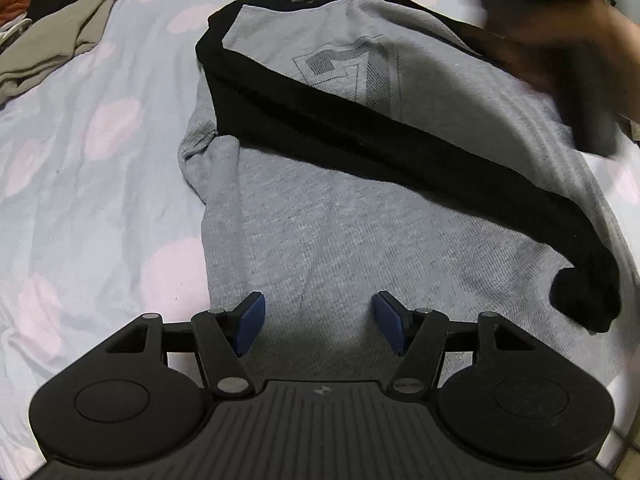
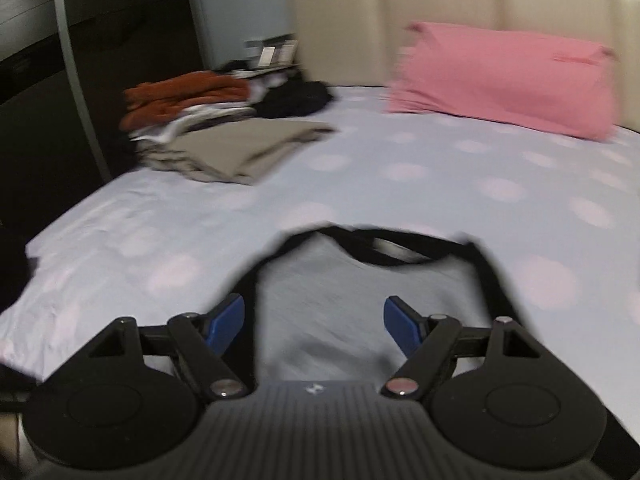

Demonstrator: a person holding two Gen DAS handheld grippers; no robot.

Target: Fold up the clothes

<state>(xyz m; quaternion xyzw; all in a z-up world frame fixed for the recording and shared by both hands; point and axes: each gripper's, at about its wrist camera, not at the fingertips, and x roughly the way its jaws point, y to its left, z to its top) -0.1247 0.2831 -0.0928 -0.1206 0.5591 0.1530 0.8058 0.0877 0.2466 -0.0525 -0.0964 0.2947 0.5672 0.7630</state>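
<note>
Folding the grey knit shirt with black sleeves (image 1: 340, 232), spread mid-frame on the pale dotted bedsheet (image 1: 100, 160). Left gripper (image 1: 319, 322) wide, empty, over the hem; right gripper (image 2: 314, 326) likewise, near the collar. Better to pinch both layers at the hem's edge, then carry evenly upward.

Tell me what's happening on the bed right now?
A person with a gripper in each hand is folding a grey shirt on the spotted bedsheet. One black sleeve already lies folded across its front. The left gripper and the right gripper are both open above the shirt, holding nothing. A pile of folded clothes sits near the headboard.
</note>
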